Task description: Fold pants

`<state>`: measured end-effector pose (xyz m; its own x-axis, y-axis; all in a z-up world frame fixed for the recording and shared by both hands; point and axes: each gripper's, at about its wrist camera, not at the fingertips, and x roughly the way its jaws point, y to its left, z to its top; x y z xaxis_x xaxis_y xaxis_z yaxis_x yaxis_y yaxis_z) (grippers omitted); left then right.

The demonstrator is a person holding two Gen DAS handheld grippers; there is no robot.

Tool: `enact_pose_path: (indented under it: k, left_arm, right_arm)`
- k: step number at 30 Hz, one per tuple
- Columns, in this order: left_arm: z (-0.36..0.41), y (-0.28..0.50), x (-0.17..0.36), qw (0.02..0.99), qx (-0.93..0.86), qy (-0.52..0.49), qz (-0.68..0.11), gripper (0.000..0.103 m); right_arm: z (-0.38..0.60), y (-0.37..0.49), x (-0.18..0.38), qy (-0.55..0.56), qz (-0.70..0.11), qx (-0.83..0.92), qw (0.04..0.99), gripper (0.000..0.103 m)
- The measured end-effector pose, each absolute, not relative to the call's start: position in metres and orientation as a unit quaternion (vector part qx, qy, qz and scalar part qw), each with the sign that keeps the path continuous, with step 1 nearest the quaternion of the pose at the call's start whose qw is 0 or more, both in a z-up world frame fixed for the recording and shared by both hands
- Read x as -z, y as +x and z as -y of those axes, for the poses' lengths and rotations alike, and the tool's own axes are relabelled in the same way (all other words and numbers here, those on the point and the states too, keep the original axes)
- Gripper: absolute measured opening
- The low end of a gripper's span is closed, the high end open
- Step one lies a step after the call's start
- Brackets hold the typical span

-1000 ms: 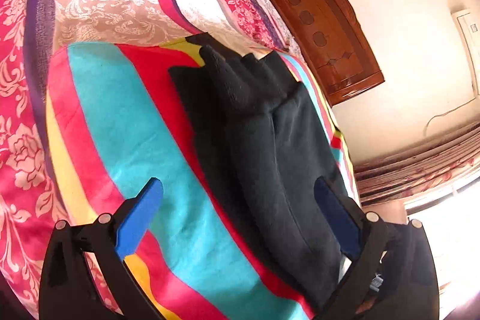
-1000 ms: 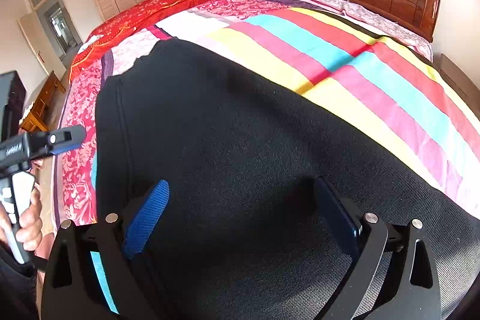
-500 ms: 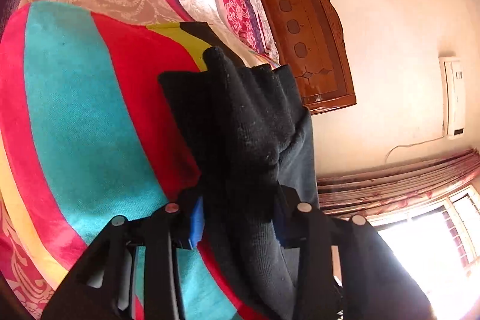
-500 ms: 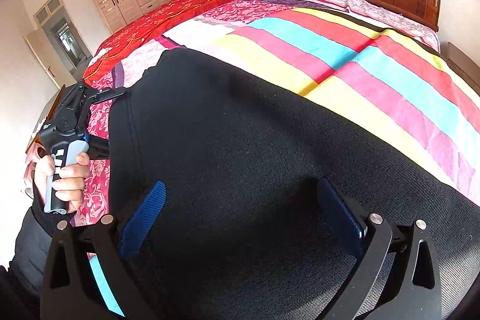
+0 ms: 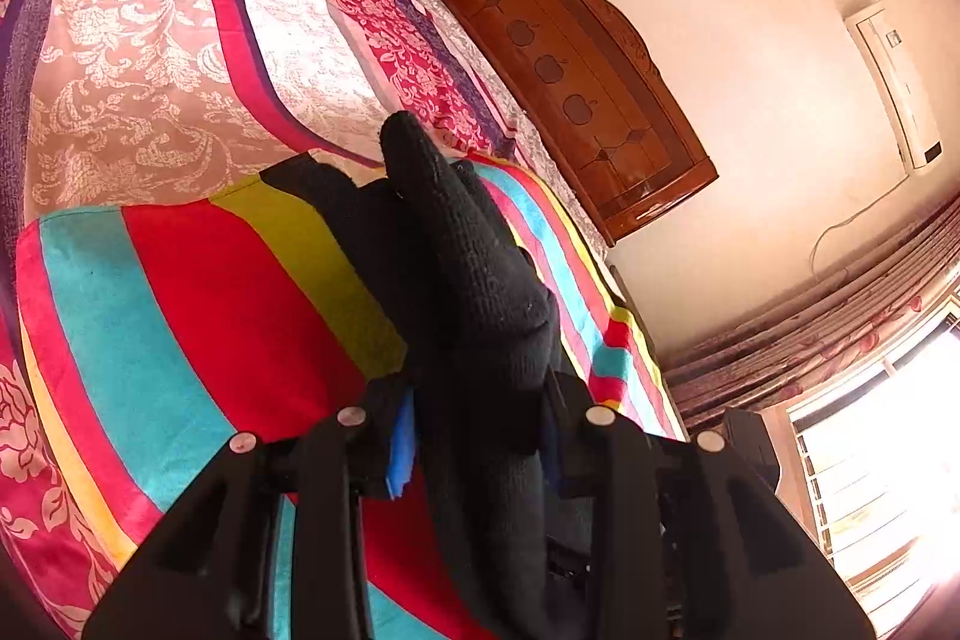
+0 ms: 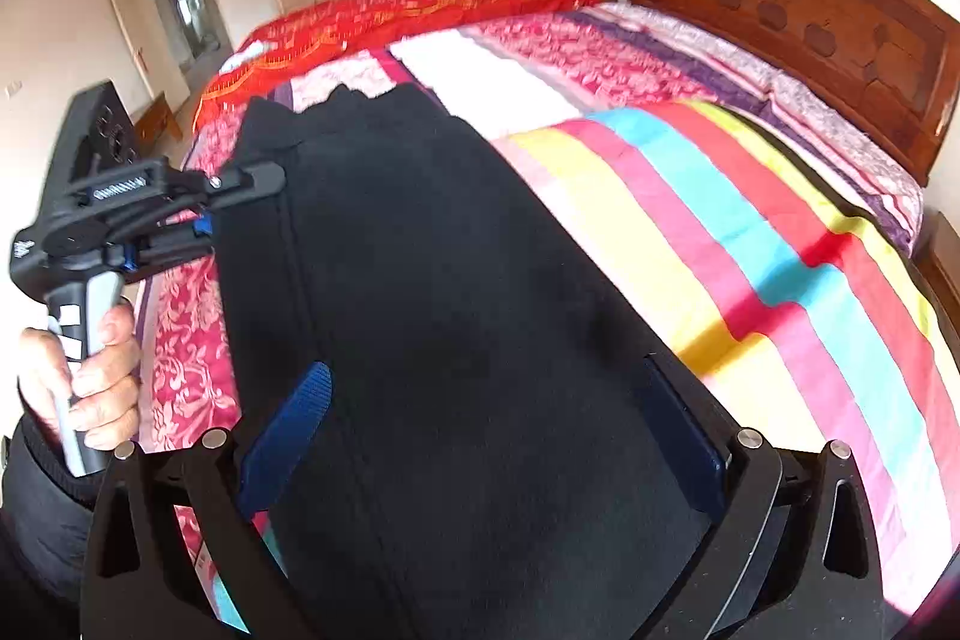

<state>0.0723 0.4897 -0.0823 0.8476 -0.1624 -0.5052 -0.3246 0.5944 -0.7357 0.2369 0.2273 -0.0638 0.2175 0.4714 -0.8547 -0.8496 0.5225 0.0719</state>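
The left gripper [image 5: 477, 436] pinches a bunched fold of the pants [image 6: 456, 316], hiding its pads; the right gripper [image 6: 486, 430] hangs spread above them.

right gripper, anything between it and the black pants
Nothing visible. The right gripper is open right over the black pants with only fabric between its fingers. The left gripper is shut on the pants' edge.

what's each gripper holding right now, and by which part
Left gripper is shut on a bunched edge of the black pants. Right gripper is open, holding nothing.
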Motion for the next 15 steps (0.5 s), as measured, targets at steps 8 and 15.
enact_pose_path:
  k: [8,15]
  left_arm:
    - [-0.408,0.052,-0.007,0.929,-0.029,-0.289,-0.228,0.032]
    - [-0.212,0.048,-0.069,0.971,0.098,-0.031,-0.215,0.032]
  right_arm:
    - [-0.209,0.227,0.07,-0.223,-0.433,-0.438,0.756,0.096]
    - [-0.016,0.218,0.001,0.006,-0.359,-0.348,0.866,0.098]
